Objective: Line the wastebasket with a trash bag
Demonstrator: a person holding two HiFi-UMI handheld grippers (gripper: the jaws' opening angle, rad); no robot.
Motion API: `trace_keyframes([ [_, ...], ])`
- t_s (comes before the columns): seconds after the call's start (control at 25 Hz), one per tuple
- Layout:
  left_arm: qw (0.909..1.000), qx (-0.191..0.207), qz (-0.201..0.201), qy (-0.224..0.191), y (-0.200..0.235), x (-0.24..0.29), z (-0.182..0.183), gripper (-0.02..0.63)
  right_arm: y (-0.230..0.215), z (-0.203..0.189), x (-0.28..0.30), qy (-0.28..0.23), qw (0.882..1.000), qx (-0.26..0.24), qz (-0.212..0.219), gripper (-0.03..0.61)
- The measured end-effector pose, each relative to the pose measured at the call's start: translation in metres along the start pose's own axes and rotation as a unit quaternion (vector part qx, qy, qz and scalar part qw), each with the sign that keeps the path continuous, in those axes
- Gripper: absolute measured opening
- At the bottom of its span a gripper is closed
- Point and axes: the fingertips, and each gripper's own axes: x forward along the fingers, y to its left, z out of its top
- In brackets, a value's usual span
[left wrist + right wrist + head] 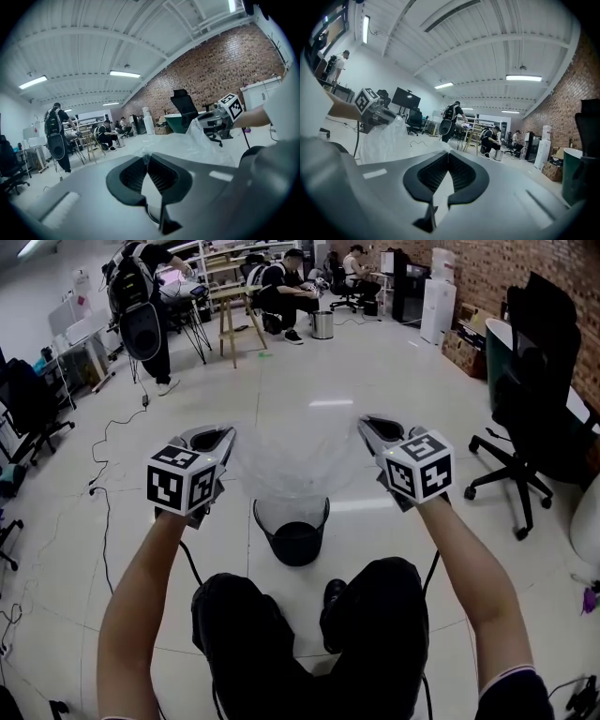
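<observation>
A clear trash bag [292, 465] hangs stretched between my two grippers, its mouth spread wide just above a black wastebasket [292, 530] on the floor. My left gripper [226, 434] is shut on the bag's left rim. My right gripper [367, 422] is shut on the right rim. In the left gripper view the film [197, 145] runs from the closed jaws across to the other gripper [216, 118]. In the right gripper view the bag [389, 138] bulges to the left of the jaws. The bag's lower end dips toward the basket's opening; whether it is inside I cannot tell.
My knees [309, 615] are just behind the basket. A black office chair [525, 418] stands at the right, cables [103, 493] trail over the floor at the left. Several people work at benches and a stool [234, 324] far back.
</observation>
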Motion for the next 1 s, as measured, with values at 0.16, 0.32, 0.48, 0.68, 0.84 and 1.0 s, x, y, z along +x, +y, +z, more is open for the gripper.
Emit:
trace_keyframes([
  [0.16,0.9999,-0.005,-0.004,0.011,0.003,0.015,-0.009,0.011,-0.004,-0.016,0.016,0.013,1.0,0.005,0.001,0.002],
  [0.32,0.9996,-0.011,-0.009,0.024,0.006,0.027,-0.022,0.012,-0.007,-0.034,0.031,0.028,1.0,0.013,0.004,0.002],
  [0.48,0.9991,-0.018,-0.012,0.037,0.011,0.036,-0.038,0.012,-0.009,-0.048,0.042,0.04,0.999,0.017,0.009,0.002],
  [0.68,0.9975,-0.032,-0.016,0.06,0.012,0.046,-0.061,0.012,-0.01,-0.067,0.052,0.058,0.998,0.023,0.014,0.002],
  [0.84,0.9964,-0.044,-0.023,0.07,0.011,0.054,-0.078,0.012,-0.007,-0.081,0.057,0.072,0.997,0.028,0.019,0.002],
  [1.0,0.9947,-0.054,-0.031,0.081,0.007,0.059,-0.096,0.012,-0.001,-0.1,0.061,0.092,0.995,0.029,0.028,0.002],
])
